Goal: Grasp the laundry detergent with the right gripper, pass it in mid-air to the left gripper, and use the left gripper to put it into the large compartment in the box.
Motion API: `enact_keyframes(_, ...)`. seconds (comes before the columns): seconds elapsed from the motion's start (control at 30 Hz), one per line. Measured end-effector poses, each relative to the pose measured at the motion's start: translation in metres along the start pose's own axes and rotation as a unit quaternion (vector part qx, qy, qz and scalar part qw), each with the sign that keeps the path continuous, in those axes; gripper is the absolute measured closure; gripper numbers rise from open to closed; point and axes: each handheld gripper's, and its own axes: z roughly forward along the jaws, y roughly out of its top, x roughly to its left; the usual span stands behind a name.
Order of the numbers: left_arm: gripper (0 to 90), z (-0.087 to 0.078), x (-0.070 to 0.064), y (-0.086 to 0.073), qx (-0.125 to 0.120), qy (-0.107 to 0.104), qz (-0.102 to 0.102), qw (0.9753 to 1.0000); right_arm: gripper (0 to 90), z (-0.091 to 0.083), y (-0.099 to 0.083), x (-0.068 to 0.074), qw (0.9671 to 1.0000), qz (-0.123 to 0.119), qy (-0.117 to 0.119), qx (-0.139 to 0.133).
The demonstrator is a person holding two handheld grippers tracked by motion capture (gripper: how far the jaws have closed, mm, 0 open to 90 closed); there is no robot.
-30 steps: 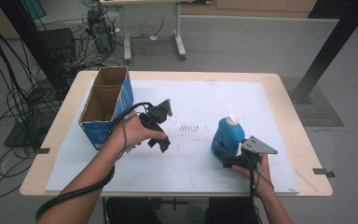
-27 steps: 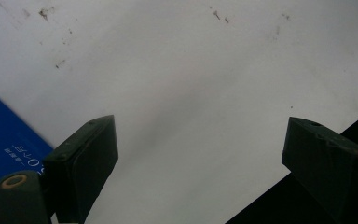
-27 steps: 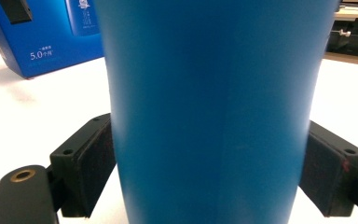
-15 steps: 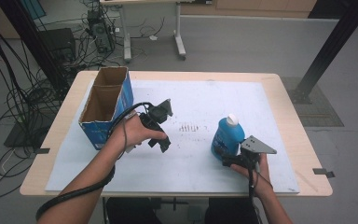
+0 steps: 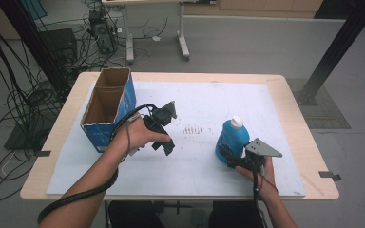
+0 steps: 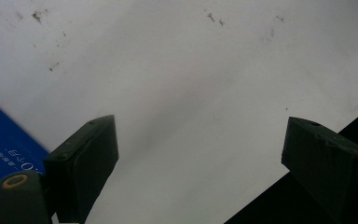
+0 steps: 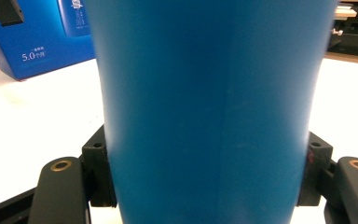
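Right tongs (image 5: 232, 159) are clamped on the blue plastic bottle with white cap (image 5: 232, 137), standing at 4 o'clock on the bench (image 5: 294, 123). Left tongs (image 5: 168, 127) gape empty. Next move's probably lifting it toward the blue cardboard box (image 5: 105, 121) at 10.

The left gripper (image 6: 200, 154) has its two black jaws wide apart, with nothing between them. Under them is a white sheet (image 6: 168, 70) with small dark specks. A blue box (image 6: 4, 144) with white letters sits at the left edge. The bottom right corner is black.
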Motion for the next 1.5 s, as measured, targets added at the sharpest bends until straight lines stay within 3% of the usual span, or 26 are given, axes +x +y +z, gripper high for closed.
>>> enact_keyframes(0.47, 11.1, -0.0006, -0.0004, 0.0005, 0.002, 0.0, 0.003, 1.0, 39.7, 0.0018, 0.0006, 0.0031, 1.0, -0.005, 0.003, -0.004)
enact_keyframes(1.5, 11.1, 0.0009, -0.0029, 0.0063, 0.003, 0.003, 0.006, 1.0, 41.8, 0.0015, 0.0004, 0.0045, 0.9999, -0.012, -0.002, -0.005)
